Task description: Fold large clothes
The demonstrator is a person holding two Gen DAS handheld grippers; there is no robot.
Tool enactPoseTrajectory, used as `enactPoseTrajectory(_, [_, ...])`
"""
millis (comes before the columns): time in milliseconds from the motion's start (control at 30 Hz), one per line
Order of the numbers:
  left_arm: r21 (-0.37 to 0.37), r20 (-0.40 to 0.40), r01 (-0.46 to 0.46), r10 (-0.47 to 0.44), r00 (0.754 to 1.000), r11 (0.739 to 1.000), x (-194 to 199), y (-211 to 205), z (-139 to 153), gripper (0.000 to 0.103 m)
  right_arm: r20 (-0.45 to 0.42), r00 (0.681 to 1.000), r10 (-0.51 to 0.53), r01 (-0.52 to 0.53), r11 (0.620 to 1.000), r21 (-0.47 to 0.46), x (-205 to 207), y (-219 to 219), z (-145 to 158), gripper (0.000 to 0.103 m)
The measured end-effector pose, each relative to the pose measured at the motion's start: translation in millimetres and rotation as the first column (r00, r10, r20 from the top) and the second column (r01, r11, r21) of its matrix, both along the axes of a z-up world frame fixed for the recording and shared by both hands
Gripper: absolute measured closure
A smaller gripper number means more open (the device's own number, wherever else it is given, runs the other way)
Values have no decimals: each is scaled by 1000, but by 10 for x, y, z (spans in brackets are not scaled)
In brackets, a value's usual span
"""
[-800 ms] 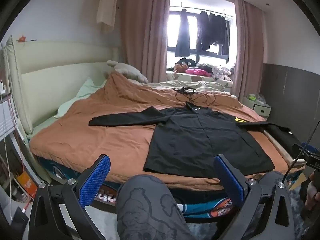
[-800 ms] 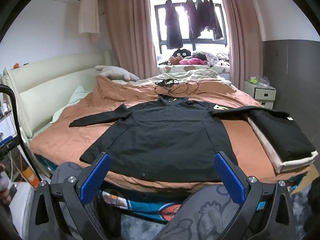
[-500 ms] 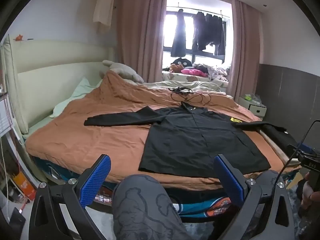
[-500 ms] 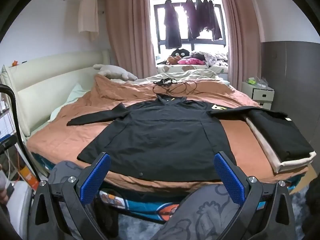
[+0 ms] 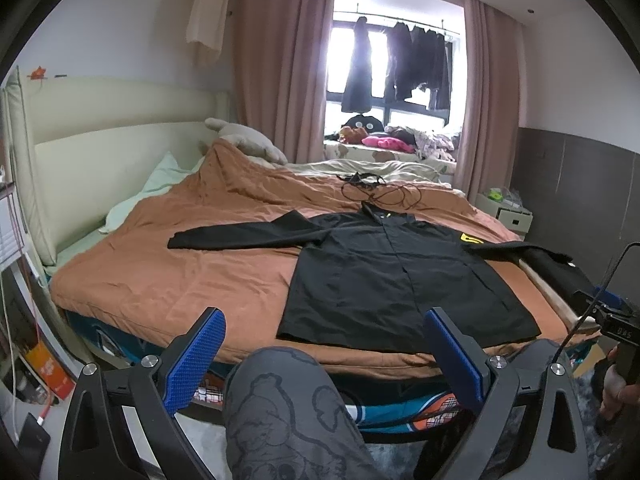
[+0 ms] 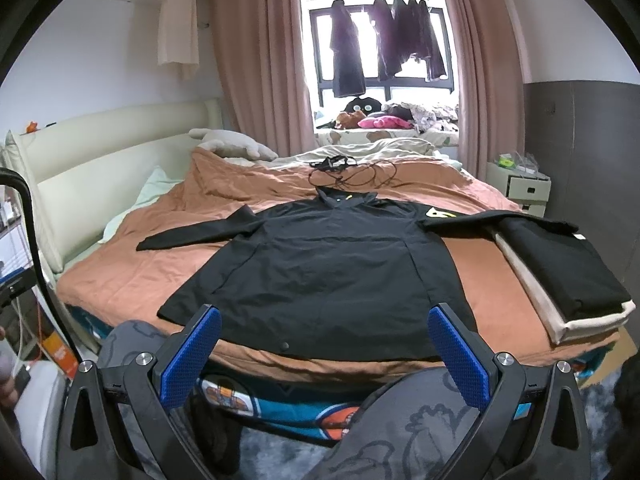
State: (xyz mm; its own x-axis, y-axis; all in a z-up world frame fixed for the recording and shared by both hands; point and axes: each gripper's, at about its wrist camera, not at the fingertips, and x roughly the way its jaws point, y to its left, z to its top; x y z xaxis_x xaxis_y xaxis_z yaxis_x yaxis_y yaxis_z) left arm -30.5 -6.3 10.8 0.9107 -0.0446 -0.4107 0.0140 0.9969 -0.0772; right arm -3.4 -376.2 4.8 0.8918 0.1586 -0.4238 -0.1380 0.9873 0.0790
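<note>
A large black jacket (image 5: 384, 272) lies spread flat on the brown bedspread (image 5: 200, 264), sleeves out to both sides, a yellow patch near its right shoulder. It also shows in the right wrist view (image 6: 324, 264). My left gripper (image 5: 324, 344) is open and empty, held short of the bed's near edge, above a knee. My right gripper (image 6: 324, 340) is open and empty, just short of the jacket's hem.
A stack of folded black clothes (image 6: 560, 268) sits at the bed's right edge. A tangle of black cable (image 6: 348, 172) lies beyond the collar. A white nightstand (image 6: 524, 188) stands at right. The person's grey-trousered knees (image 5: 288, 412) are below the grippers.
Both grippers have shifted slightly, with the bed and jacket sitting a little lower and closer in view. Both stay open and empty.
</note>
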Motion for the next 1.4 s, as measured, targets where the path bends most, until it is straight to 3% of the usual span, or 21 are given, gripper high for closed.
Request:
enactPoseTrajectory(367, [19,-4,1,-1,1000,1000,20,-16,0,3,22,1000,20,-20,1000,-22,-4,31,-5,2])
enactPoseTrajectory(567, [25,-18,6,-6,1000,1000,88,-19,-17,3,-12,999,34,-34,998,-48,43,80,-8,2])
enactPoseTrajectory(667, [24,-24,7,-6,1000,1000,140,-18,-19,3,21,999,35,-34,998,-52,97,107,-13,2])
enactPoseTrajectory(1000, [25,-58,2,0,998,1000,415,-16,-40,3,-37,999,36,-37,999,-19,411,94,-24,2])
enactPoseTrajectory(1400, [-36,-123,-43,38,992,998,942,213,-83,3,-97,994,46,-42,998,49,1077,68,-53,2])
